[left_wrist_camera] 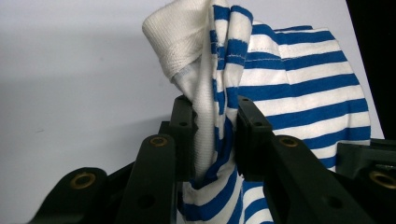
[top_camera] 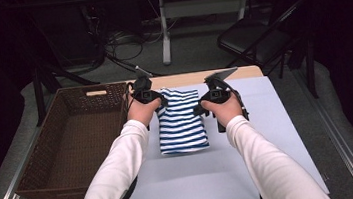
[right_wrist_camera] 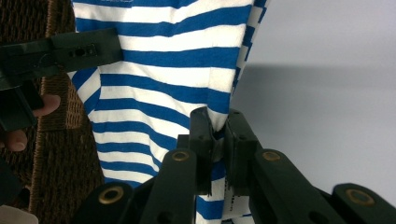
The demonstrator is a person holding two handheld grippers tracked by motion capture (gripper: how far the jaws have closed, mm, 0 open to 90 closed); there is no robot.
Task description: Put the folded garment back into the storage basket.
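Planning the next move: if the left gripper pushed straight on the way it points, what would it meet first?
Likely the striped shirt itself; the left gripper is already shut on its bunched edge, with the grey tabletop beyond, though depth is unclear.

**Soft knit, matt plastic, woven wicker**

The blue-and-white striped cloth garment (top_camera: 182, 121) looks like soft cotton knit, matt, with a ribbed white cuff or collar band and visible stitched seams in the left gripper view. The left black plastic tool (left_wrist_camera: 212, 140) has a dull, slightly grainy finish, its arms set with small shiny brass-coloured metal rivets; the right black plastic tool (right_wrist_camera: 218, 140) looks the same. The pale grey-blue smooth counter (top_camera: 223, 174) has a flat, matt top like laminate or a mat, with a light wood edge at its far side. The dark brown woven wicker basket (top_camera: 76, 141) is rough and textured. The person's white sleeves (top_camera: 117, 171) are soft matt fabric.
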